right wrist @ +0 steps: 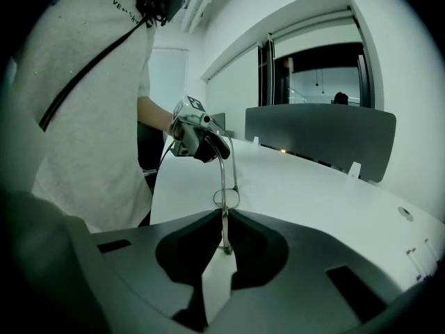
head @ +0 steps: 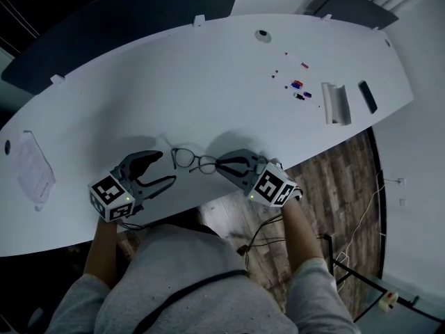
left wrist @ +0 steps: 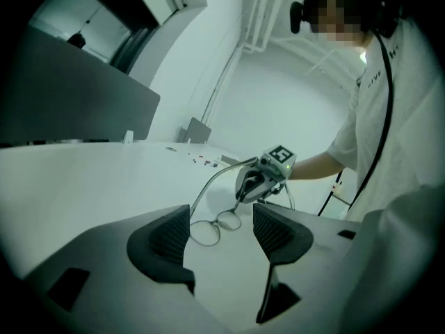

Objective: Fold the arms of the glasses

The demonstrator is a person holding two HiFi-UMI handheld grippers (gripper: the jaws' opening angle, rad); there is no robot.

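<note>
Left tongs (head: 165,168): grey, two-jaw, released, empty, just left of the glasses.
Thin dark wire-rimmed round glasses (head: 193,160): near the front edge of the white bench (head: 208,82), between both tongs; arms barely discernible from above.
Right tongs (head: 224,164): clenched on one temple arm.

The glasses (head: 193,160) rest on the surface (head: 174,82), close to its near edge. The left tool (head: 165,167) is just left of the glasses and clear of them. The right tool (head: 218,164) is just right of them, with one arm of the glasses between its jaws. A sheet of paper (head: 31,167) lies far left of the glasses. Well behind them to the right lie small bits (head: 297,85), then a tray (head: 336,103) and a flat slab (head: 367,96).
</note>
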